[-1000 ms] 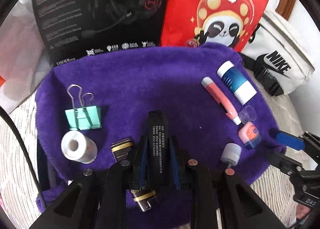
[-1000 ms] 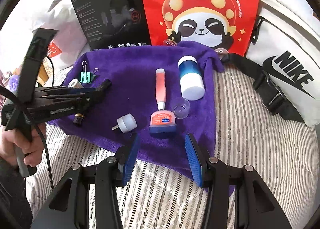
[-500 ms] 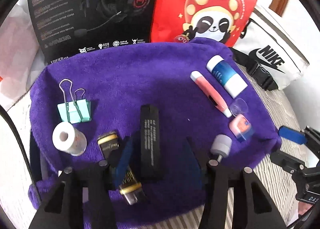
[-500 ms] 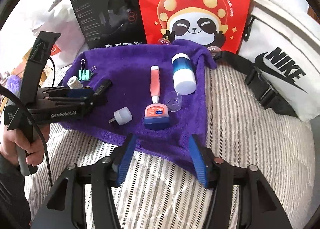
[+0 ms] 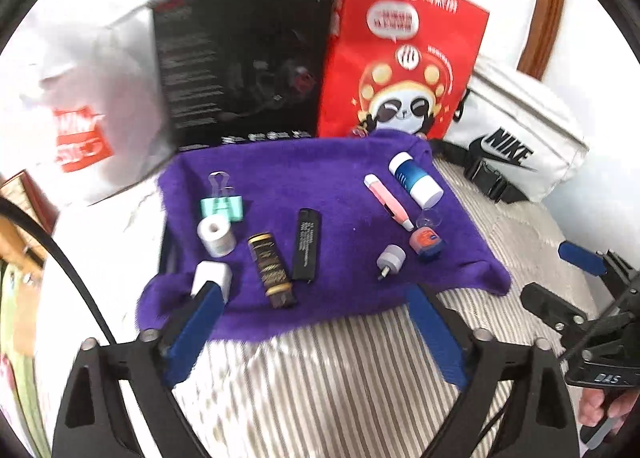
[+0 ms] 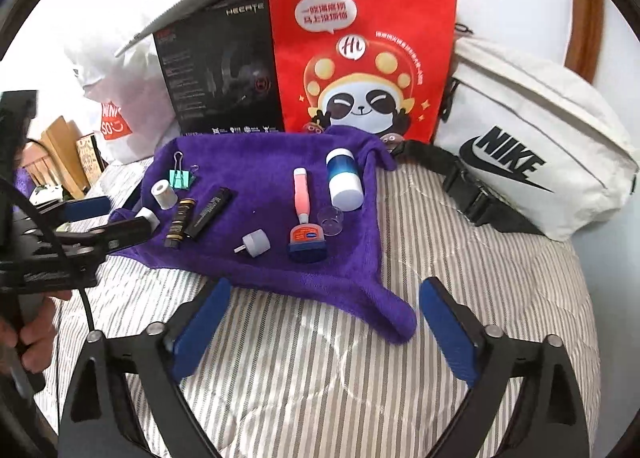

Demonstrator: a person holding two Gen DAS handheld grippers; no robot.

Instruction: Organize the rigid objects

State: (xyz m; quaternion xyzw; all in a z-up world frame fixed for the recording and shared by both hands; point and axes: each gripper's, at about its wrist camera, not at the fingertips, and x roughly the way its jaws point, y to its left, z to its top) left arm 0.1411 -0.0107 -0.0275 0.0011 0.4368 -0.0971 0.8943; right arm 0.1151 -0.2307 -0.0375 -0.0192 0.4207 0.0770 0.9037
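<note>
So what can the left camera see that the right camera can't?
Only the left wrist view shows the right gripper, held at the right edge, and its own open left gripper up close.

Only the right wrist view shows the whole red panda bag with its white handles, the wooden furniture far left, and the left gripper from the side.

Both show the purple towel with the mint binder clip, white tape roll, black lighter, pink pen, blue-and-white bottle and the white Nike bag.
</note>
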